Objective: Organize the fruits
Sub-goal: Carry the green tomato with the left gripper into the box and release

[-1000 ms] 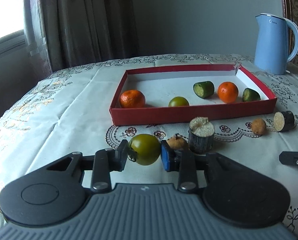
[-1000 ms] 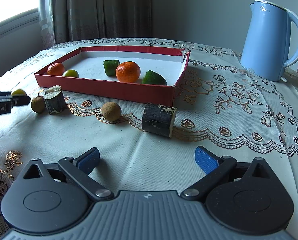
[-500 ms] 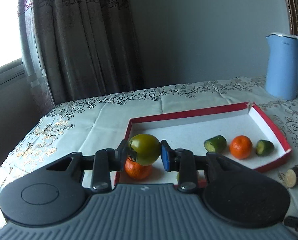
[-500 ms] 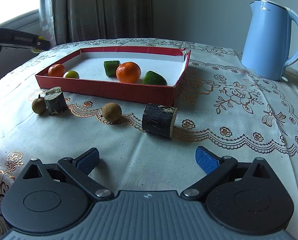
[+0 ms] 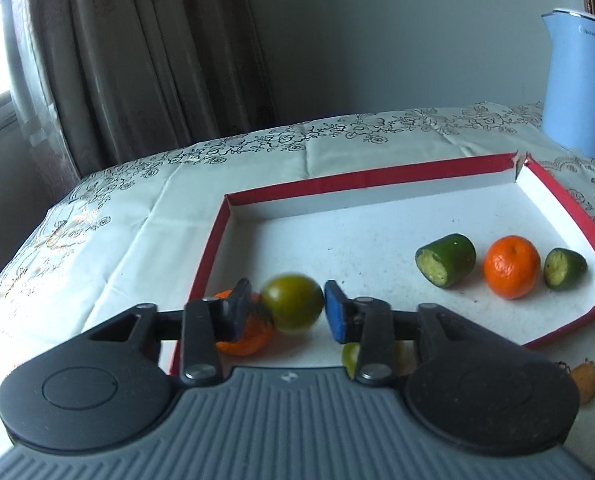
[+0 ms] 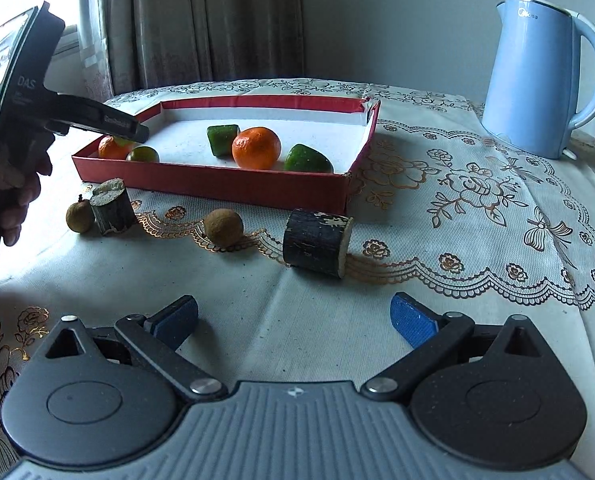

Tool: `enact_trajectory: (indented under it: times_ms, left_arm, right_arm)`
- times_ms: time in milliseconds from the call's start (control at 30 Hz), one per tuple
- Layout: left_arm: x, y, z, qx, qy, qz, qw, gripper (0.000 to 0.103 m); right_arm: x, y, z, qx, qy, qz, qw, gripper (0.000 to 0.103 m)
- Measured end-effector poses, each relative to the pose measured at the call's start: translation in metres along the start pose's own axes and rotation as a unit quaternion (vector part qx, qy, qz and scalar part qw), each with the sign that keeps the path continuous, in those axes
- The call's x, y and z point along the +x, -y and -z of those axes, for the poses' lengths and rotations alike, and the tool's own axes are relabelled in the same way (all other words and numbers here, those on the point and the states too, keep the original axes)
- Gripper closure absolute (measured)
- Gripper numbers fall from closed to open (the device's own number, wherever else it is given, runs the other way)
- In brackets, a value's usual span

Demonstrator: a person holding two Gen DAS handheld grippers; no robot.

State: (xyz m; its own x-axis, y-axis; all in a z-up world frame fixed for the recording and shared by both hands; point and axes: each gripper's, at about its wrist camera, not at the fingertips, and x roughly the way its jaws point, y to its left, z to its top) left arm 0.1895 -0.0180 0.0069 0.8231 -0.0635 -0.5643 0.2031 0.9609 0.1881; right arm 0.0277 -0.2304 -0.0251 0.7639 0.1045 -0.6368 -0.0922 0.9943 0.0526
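My left gripper is over the left end of the red tray. A green-yellow round fruit sits blurred between its pads, with gaps at both sides; the jaws have opened. Below it lie an orange mandarin and another green fruit. Further right in the tray lie a green chunk, a mandarin and a second green chunk. My right gripper is open and empty, low over the tablecloth in front of a dark log piece.
Outside the tray's front wall lie a brown longan, a bark-covered stump and a small brown fruit. A blue kettle stands at the back right. Curtains hang behind the table.
My left gripper moved forward and down over the tray's left end and its jaws parted, letting go of the green-yellow fruit. My right gripper has not moved.
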Motion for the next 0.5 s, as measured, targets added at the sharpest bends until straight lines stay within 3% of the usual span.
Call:
enact_trajectory:
  times_ms: [33,233,500]
  left_arm:
    - [0.001,0.001,0.000,0.001,0.001,0.001,1.0000,0.051]
    - [0.001,0.008,0.005,0.020,0.011,-0.011,0.9997,0.049]
    - [-0.044,-0.026,0.032,-0.040,0.015,-0.014,0.9990,0.048]
  right_arm:
    - [0.000,0.000,0.000,0.001,0.000,-0.001,1.000,0.000]
    - [-0.001,0.003,0.000,0.009,0.004,-0.008,1.000,0.000]
    - [-0.002,0.006,0.000,0.017,0.007,-0.015,1.000,0.000]
